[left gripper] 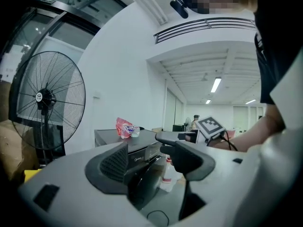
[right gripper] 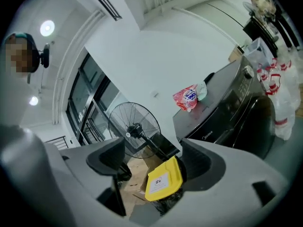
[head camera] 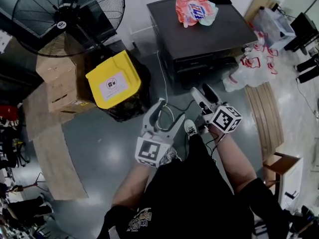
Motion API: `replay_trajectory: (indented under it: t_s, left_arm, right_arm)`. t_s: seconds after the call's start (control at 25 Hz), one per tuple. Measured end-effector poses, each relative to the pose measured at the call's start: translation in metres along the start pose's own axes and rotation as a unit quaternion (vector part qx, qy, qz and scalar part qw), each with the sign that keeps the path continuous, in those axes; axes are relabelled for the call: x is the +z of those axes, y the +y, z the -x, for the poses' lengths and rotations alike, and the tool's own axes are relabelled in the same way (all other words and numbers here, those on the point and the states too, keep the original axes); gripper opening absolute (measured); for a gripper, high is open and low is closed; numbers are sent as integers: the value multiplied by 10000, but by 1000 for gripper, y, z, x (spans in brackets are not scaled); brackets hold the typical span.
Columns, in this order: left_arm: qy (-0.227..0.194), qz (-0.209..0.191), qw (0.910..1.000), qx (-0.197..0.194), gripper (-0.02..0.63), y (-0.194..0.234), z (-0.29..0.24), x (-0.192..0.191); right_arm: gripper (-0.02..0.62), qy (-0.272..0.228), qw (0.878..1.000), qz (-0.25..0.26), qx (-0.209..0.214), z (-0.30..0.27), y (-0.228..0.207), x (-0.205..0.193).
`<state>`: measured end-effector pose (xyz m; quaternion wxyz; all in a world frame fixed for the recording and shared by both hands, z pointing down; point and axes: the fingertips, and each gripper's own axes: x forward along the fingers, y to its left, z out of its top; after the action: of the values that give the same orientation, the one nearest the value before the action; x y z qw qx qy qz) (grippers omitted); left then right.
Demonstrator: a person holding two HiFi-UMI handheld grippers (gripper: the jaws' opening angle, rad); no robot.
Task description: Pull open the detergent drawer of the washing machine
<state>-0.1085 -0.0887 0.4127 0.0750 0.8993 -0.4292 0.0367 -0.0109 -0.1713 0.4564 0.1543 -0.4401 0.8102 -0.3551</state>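
Head view: the dark grey, box-shaped washing machine (head camera: 199,34) stands ahead of you, well apart from both tools, with a pink plastic detergent pouch (head camera: 194,9) on its top. Your left gripper (head camera: 167,114) and right gripper (head camera: 203,91) hang over the floor.

Left gripper view: its jaws are spread and empty, framing the machine's front. The detergent drawer (left gripper: 137,157) is probably the left end of the top strip, and it looks closed (its handle is too small to make out).

Right gripper view: these jaws also stand wide with nothing in them, aimed at a yellow plastic bin lid (right gripper: 163,181), with the machine off to the right. Swing that way, level the tool, and close in on the drawer front. Then hook its recess and pull straight out, not sideways.
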Motion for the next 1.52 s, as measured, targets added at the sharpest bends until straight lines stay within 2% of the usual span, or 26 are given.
replay_trajectory:
  t_s: [0.12, 0.28, 0.4, 0.56, 0.68, 0.76, 0.92, 1.2, 1.52]
  left_arm:
    - [123, 106, 9998, 96, 284, 5, -21, 1]
    - [84, 37, 9997, 243, 284, 15, -51, -4]
    - [194, 63, 9993, 304, 284, 18, -71, -6]
    - [305, 62, 9988, 372, 284, 24, -100, -11]
    - [398, 154, 9982, 430, 284, 30, -119, -13]
    - [442, 208, 9977, 477, 284, 33, -128, -15]
    - [523, 280, 9967, 559, 284, 40, -140, -21]
    - [641, 427, 9944, 720, 284, 53, -155, -30]
    - [696, 467, 9931, 821, 284, 60, -157, -34]
  right_arm:
    - [394, 20, 9990, -440, 46, -18, -27, 4]
    - [404, 105, 9966, -792, 218, -43, -58, 6]
    - [416, 280, 9941, -1044, 103, -58, -87, 2]
    - [434, 371, 9885, -1453, 219, -83, -117, 2]
    - [448, 537, 9787, -1971, -184, -95, -151, -9]
    - [458, 580, 9748, -2137, -266, -104, -168, -14]
    - [476, 519, 9593, -2733, -488, -119, -196, -22]
    - [480, 572, 9433, -3200, -679, -138, -220, -30]
    - [461, 570, 9384, -3368, -524, -152, -224, -31]
